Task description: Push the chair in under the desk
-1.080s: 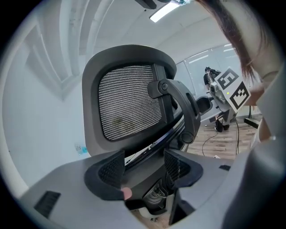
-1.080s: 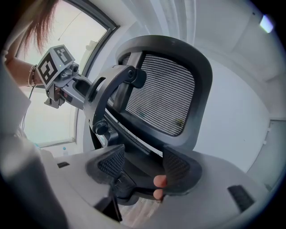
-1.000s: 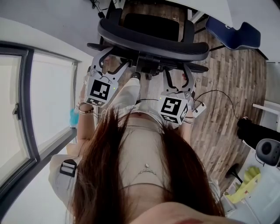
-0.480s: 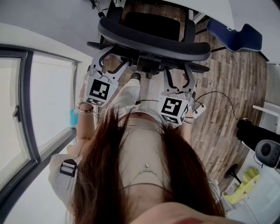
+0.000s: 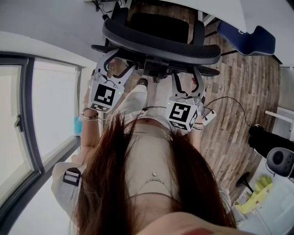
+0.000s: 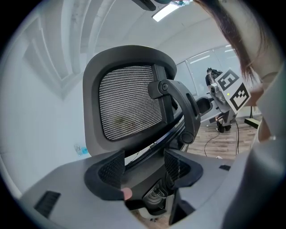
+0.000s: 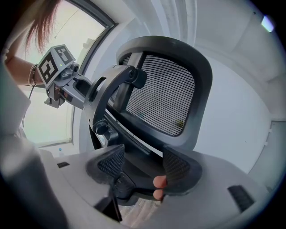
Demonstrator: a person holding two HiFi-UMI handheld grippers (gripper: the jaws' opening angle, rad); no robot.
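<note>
A black mesh-backed office chair (image 5: 161, 43) stands in front of me in the head view, its seat toward the white desk (image 5: 257, 11) at the top edge. My left gripper (image 5: 112, 62) is at the left lower part of the backrest, and my right gripper (image 5: 187, 79) at the right lower part. The left gripper view has the left gripper (image 6: 143, 167) open, its pads either side of the chair's dark lower back frame (image 6: 147, 179). In the right gripper view the right gripper (image 7: 140, 167) is likewise open around the frame under the mesh backrest (image 7: 163, 100).
A tall window (image 5: 27, 114) and a white wall run along the left. On the wood floor lie a cable and a power strip (image 5: 209, 115). A blue seat (image 5: 245, 34) stands at the upper right. A white device (image 5: 281, 158) and yellow gloves (image 5: 262, 186) are at the right.
Almost nothing differs: both grippers stay at the chair's back, and the view shifts only slightly.
</note>
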